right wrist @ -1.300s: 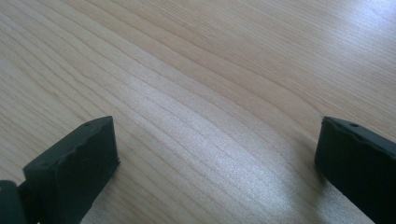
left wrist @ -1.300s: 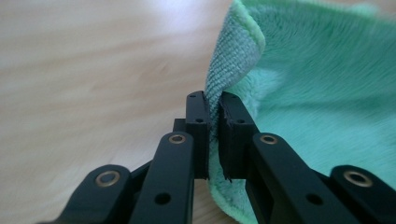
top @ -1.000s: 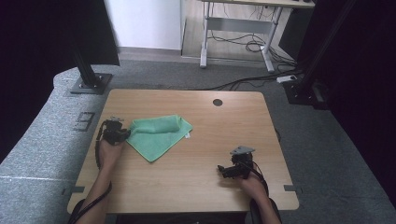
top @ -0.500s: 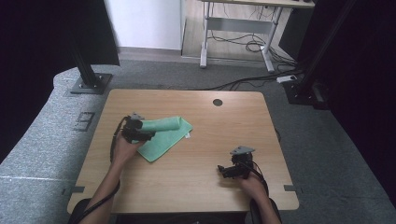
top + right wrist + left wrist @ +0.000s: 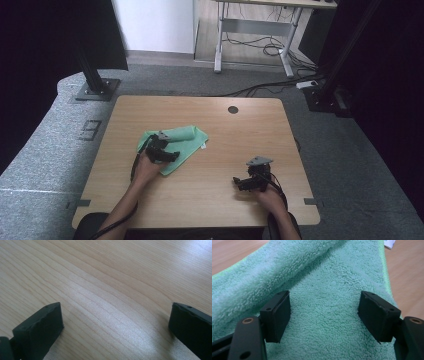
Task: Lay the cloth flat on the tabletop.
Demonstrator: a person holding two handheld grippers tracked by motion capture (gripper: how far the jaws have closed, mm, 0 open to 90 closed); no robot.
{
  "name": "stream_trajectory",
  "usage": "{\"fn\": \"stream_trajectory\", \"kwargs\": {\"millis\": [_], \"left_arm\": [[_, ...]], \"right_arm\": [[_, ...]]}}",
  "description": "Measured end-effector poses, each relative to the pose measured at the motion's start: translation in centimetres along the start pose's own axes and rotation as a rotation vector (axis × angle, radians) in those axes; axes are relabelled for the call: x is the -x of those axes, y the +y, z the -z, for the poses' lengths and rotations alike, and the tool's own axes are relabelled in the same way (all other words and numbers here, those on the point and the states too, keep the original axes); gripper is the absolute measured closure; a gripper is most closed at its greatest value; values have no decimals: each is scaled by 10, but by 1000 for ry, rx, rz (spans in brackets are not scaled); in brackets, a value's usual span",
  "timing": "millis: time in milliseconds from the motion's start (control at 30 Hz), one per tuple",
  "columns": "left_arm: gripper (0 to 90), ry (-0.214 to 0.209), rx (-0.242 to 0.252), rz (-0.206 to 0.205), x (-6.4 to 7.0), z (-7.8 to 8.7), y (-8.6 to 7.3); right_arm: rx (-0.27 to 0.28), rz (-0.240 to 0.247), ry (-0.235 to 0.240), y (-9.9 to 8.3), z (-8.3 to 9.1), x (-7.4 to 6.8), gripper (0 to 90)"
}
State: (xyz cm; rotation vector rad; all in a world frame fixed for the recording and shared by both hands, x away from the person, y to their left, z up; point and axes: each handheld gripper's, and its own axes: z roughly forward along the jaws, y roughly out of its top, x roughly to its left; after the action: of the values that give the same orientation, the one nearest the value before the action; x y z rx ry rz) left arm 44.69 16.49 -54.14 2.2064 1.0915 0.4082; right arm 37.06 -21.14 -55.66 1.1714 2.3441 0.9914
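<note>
High view, left gripper: over the near part of the green towel, which lies on the wooden table.
High view, right gripper: on bare wood, well apart from the towel, off to its left.
Left gripper view, jaws: wide apart, nothing held; towel pile beneath and between them, a rolled fold beyond.
Left gripper view, label: white tag at the towel's far edge, writing too small to read.
Right gripper view, jaws: wide apart, empty, over bare wood grain.

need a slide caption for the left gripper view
Left gripper, black jaws open, poised above a folded mint-green terry cloth on the light wooden table.
</note>
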Motion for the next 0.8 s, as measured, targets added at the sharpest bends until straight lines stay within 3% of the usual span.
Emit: {"fn": "stream_trajectory", "kwargs": {"millis": [33,67,100,133,233,300,433,600,800], "left_arm": [[258,-4,9,-6,12,-1,0],[258,-4,9,-6,12,-1,0],[258,-7,10,-11,24,-3,2],[258,-7,10,-11,24,-3,2],[248,-28,1,-31,47,-6,6],[229,-34,0,-35,53,-7,6],[208,-66,2,-75,77,-9,7],[220,-104,3,-108,83,-6,9],[220,-106,65,-104,67,15,31]], "right_arm": [[0,0,0,0,0,0,0],[0,0,0,0,0,0,0],[0,0,0,0,0,0,0],[0,0,0,0,0,0,0],[0,1,0,0,0,0,0],[0,1,0,0,0,0,0],[0,0,0,0,0,0,0],[-1,0,0,0,0,0,0],[-1,1,0,0,0,0,0]]}}
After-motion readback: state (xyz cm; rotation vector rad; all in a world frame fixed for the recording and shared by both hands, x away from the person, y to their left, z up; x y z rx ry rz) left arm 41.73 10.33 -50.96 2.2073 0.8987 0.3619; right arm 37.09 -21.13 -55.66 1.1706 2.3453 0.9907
